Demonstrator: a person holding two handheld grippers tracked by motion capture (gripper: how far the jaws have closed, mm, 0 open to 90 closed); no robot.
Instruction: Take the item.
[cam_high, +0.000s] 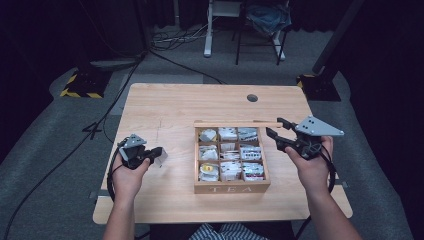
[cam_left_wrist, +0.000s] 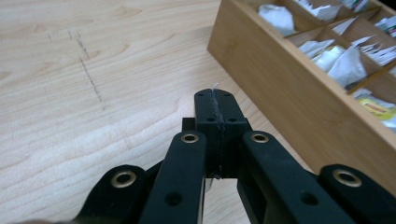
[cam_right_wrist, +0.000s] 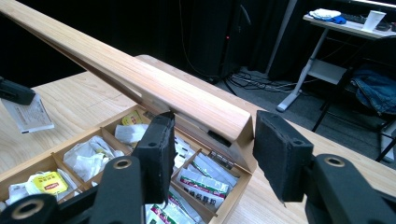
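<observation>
- Left gripper (cam_high: 156, 155), left of the tea box (cam_high: 231, 187): jaws shut on a tea bag (cam_high: 161, 158), light, thin, soft paper.
- Right gripper (cam_right_wrist: 212, 154), by box lid (cam_right_wrist: 140, 79): jaws wide open, nothing held.
- Lid looks stiff wood; grab its edge.

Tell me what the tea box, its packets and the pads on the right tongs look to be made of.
Tea box: pale wood, probably bamboo, with visible grain and a smooth matte finish. Packets: mostly creased paper, some glossy, perhaps foil or plastic. Right tongs pads: black, finely pitted, likely foam or rubber.

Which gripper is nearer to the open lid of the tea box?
Right. The right gripper is open beside the lid's end. The left gripper, shut on a tea bag, is left of the tea box.
</observation>
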